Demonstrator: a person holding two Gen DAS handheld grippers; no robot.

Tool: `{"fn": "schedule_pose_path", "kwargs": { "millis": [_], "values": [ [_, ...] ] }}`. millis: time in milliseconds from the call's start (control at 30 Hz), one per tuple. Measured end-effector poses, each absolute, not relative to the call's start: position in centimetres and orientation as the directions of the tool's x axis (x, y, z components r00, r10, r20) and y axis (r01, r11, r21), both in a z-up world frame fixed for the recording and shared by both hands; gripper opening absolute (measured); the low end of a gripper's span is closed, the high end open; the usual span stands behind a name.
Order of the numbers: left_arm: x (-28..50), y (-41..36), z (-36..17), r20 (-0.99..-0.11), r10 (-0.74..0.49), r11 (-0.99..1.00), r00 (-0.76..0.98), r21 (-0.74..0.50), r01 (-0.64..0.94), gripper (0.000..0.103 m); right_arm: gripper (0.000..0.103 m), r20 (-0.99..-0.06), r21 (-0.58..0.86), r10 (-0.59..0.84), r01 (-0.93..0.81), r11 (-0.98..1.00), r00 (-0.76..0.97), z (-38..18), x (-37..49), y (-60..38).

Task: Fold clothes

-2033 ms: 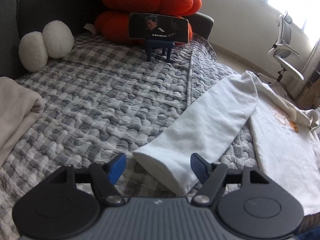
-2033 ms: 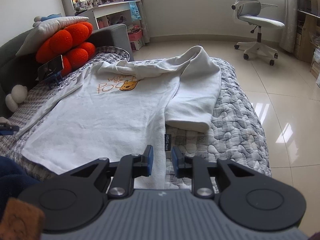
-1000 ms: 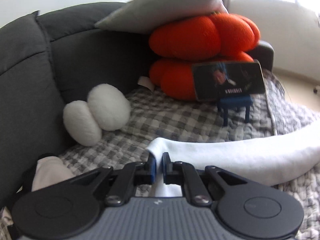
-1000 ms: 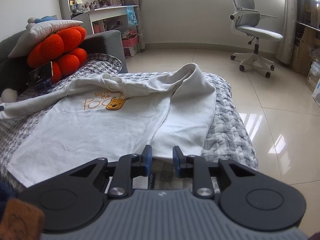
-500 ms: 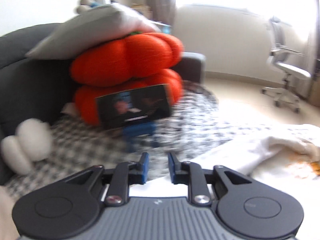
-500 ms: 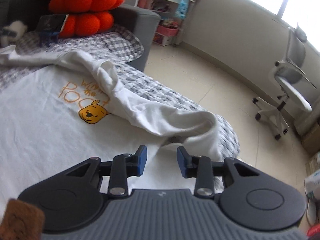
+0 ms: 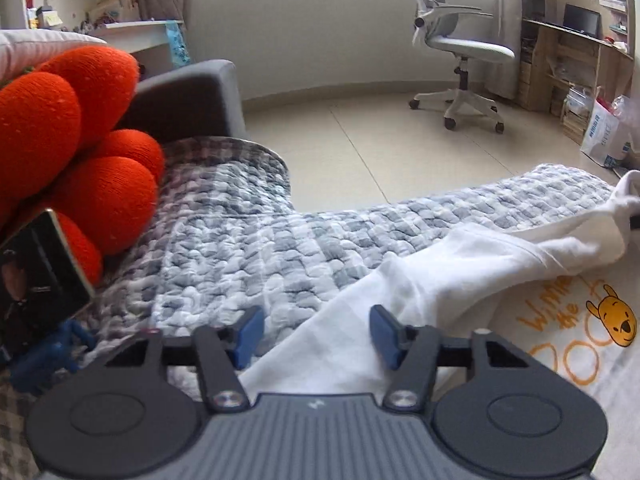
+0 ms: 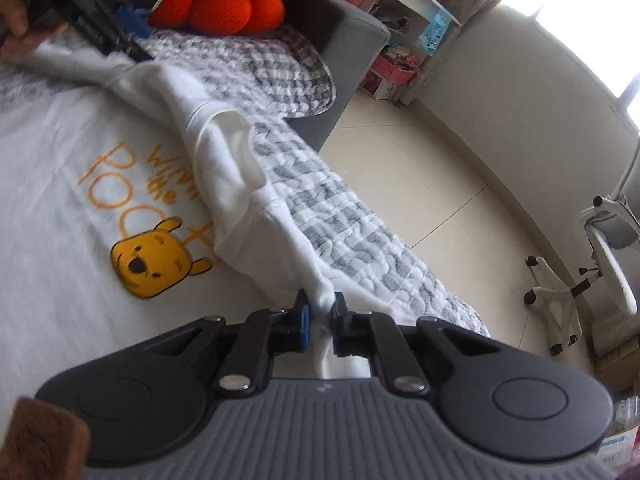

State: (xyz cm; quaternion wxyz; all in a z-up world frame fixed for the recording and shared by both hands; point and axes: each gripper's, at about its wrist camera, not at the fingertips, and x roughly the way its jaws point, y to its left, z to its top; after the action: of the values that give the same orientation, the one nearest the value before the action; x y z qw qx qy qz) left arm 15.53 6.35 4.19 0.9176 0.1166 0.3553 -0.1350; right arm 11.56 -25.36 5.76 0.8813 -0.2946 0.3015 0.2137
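A white long-sleeved shirt [image 7: 440, 288] with a yellow bear print [image 7: 614, 322] lies spread on the quilt. My left gripper [image 7: 317, 334] hovers over its left sleeve. Its jaws stand well apart and are closing, with the sleeve cloth lying between the blue pads [image 7: 250, 334] but not pinched. In the right wrist view the shirt [image 8: 60, 240] shows the bear [image 8: 150, 266] and orange lettering. My right gripper [image 8: 320, 316] is at the shirt's far side. Its jaws are closing and pinch a bunched ridge of white cloth.
A grey-and-white checked quilt [image 7: 240, 248] covers the sofa. Orange cushions [image 7: 80, 140] and a phone on a blue stand [image 7: 36, 276] sit at the left, by the grey sofa arm [image 7: 188, 92]. Beyond lie tiled floor and an office chair [image 7: 460, 52]. A hand [image 8: 16, 28] shows at top left.
The left gripper swung right from the cushions to the shirt's sleeve, and its jaws now stand wider apart. The right gripper rolled, moved over the shirt's far edge and closed on bunched cloth.
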Motion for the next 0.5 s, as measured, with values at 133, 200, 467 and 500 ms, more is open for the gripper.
{"fn": "schedule_pose_path", "kwargs": {
  "millis": [133,200,467,500],
  "values": [
    [16.0,5.1,3.5,-0.671,-0.144,0.925,0.727,0.169,0.339,0.001,0.009,-0.608,-0.374,0.158,-0.456,0.808,0.778,6.6,14.2,-25.8],
    [16.5,5.2,4.0,-0.641,-0.119,0.936,0.758,0.182,0.300,0.001,0.009,-0.593,-0.390,0.117,-0.411,0.824,0.797,6.6,15.7,-25.5],
    [19.1,5.6,5.1,-0.577,-0.033,0.961,0.816,0.205,0.183,0.000,0.008,-0.597,-0.427,-0.003,-0.314,0.848,0.802,4.8,19.9,-23.3],
    [19.2,5.7,4.8,-0.601,-0.059,0.965,0.797,0.170,0.200,0.000,0.008,-0.608,-0.434,-0.013,-0.318,0.843,0.794,4.3,20.1,-23.1]
  ]
}}
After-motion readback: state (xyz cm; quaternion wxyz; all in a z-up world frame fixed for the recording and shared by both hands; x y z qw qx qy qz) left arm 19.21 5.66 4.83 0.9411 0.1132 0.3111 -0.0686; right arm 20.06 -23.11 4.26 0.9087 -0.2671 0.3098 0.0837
